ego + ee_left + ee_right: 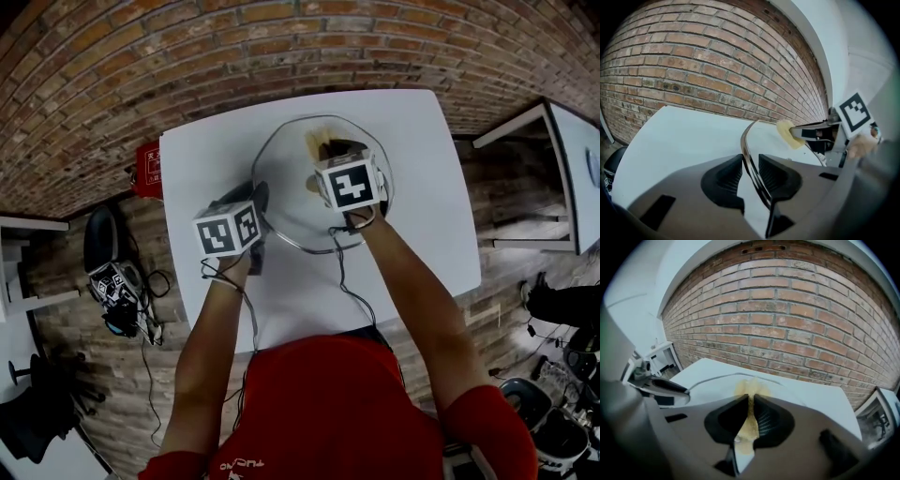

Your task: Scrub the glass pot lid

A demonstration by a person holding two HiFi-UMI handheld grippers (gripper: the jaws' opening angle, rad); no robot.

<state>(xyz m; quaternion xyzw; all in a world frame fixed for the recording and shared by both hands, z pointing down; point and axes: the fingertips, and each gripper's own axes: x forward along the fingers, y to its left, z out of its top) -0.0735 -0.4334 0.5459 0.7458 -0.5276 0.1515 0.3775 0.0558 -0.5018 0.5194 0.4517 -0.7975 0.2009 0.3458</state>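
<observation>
A round glass pot lid (pixel 292 208) with a metal rim lies on the white table (pixel 422 216). My left gripper (pixel 260 200) is shut on the lid's left rim; in the left gripper view the rim (pixel 749 154) runs between the two pads (pixel 729 176). My right gripper (pixel 330 150) reaches over the lid's far side, shut on a yellow sponge (pixel 319 141). In the right gripper view the sponge (pixel 749 387) sticks out past the jaws onto the glass (pixel 719 384). The sponge (pixel 786 133) also shows in the left gripper view, resting on the lid (pixel 771 140).
A red object (pixel 148 169) sits at the table's left edge. Black gear with cables (pixel 117 286) lies on the brick floor to the left. White furniture (pixel 562 159) stands at the right, and more (pixel 661 357) shows left in the right gripper view. A brick wall (pixel 708 70) stands beyond the table.
</observation>
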